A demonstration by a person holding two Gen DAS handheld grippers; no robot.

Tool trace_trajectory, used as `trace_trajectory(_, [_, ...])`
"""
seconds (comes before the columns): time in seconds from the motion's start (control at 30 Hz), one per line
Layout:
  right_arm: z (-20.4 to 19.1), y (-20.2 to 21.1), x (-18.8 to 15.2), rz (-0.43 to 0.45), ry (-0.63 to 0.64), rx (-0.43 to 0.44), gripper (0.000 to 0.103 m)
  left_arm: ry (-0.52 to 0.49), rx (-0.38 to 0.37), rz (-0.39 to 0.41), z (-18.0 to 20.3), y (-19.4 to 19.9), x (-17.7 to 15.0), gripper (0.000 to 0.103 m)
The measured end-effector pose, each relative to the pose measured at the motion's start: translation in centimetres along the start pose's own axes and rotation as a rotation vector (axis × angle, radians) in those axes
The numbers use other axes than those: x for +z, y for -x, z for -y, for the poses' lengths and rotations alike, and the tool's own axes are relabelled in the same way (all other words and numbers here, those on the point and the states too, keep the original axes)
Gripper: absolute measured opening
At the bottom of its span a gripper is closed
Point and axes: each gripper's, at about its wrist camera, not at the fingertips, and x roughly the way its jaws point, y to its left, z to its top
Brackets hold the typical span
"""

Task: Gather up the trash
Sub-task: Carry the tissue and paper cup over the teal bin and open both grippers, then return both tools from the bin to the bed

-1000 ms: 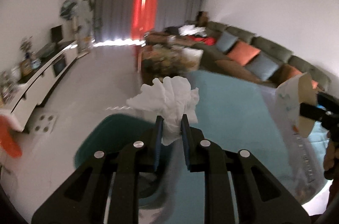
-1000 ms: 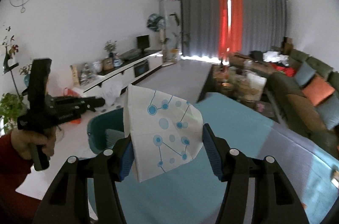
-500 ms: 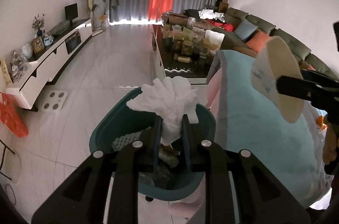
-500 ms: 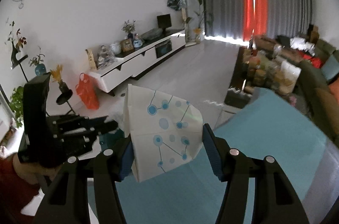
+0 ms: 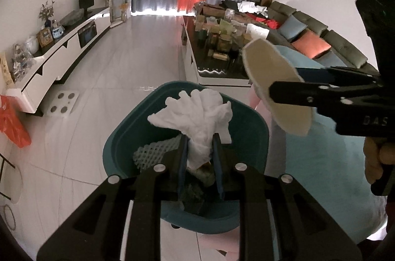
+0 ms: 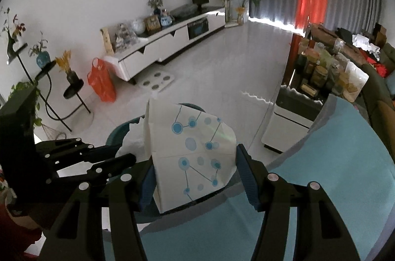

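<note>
My left gripper (image 5: pixel 200 137) is shut on a crumpled white tissue (image 5: pixel 195 113) and hangs right over the teal trash bin (image 5: pixel 249 113) on the floor. In the bin lie a white foam net (image 5: pixel 153 150) and dark scraps. My right gripper (image 6: pixel 195 157) is shut on a squashed white paper cup (image 6: pixel 192 137) printed with blue dots and lines. It hovers beside the bin, near the table's edge. In the left wrist view the cup (image 5: pixel 264 63) and right gripper (image 5: pixel 284 81) come in from the right. The right wrist view has the left gripper (image 6: pixel 123 153) and tissue (image 6: pixel 133 142) at the left.
A table with a teal cloth (image 6: pixel 321 187) borders the bin on the right. Beyond it stand a cluttered coffee table (image 5: pixel 222 44) and a sofa (image 5: pixel 308 39). An orange bag (image 6: pixel 102 83), a low white cabinet (image 6: pixel 160 46) and a thin black plant stand (image 6: pixel 74 88) line the left wall.
Both grippers swung off the teal table toward the bin. The left one sank with the tissue until it hangs over the bin; the right one carried the cup in beside it.
</note>
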Motion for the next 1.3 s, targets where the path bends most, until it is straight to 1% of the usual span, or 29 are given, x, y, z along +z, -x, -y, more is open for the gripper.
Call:
trace_trajectory(0.1, [-0.2, -1.1, 0.5, -0.029, 0.002, -0.004, 0.057, 0.005, -0.003, -0.011, -0.5, -0.7, -0.1, 0.021])
trace_trajectory(0.33, [-0.7, -4.1, 1.5, -0.114, 0.021, -0.007, 0.058, 0.004, 0.0, -0.045, -0.2, -2.6, 0.1, 0.021])
trace_trajectory(0.53, [-1.5, -6.0, 2.0, -0.171, 0.045, -0.014, 0.058, -0.001, 0.022, -0.07, -0.5, -3.7, -0.6, 0.022])
trace_trajectory(0.63, [-2.0, -6.6, 1.9, -0.198, 0.065, -0.019, 0.058, 0.011, 0.03, -0.089, -0.7, -4.7, -0.8, 0.025])
trace_trajectory(0.97, [-3.0, -7.6, 1.8, -0.24, 0.105, -0.024, 0.059, 0.007, 0.057, -0.099, -0.7, -5.5, -1.2, 0.026])
trace_trajectory(1.0, [-3.1, -7.6, 1.8, -0.242, 0.111, -0.023, 0.064, 0.006, 0.06, -0.096, -0.7, -5.5, -1.2, 0.027])
trace_trajectory(1.07, [-3.4, -7.6, 1.7, -0.239, 0.118, -0.032, 0.071, 0.003, 0.071, -0.093, -0.6, -5.4, -1.3, 0.03])
trace_trajectory(1.13, [-3.4, -7.2, 1.7, -0.226, 0.113, -0.028, 0.071, 0.011, 0.074, -0.086, -0.8, -5.1, -1.3, 0.034])
trace_trajectory(1.3, [-3.0, -6.3, 1.9, -0.201, 0.099, -0.027, 0.071, 0.019, 0.089, -0.063, -1.1, -4.3, -0.9, 0.04])
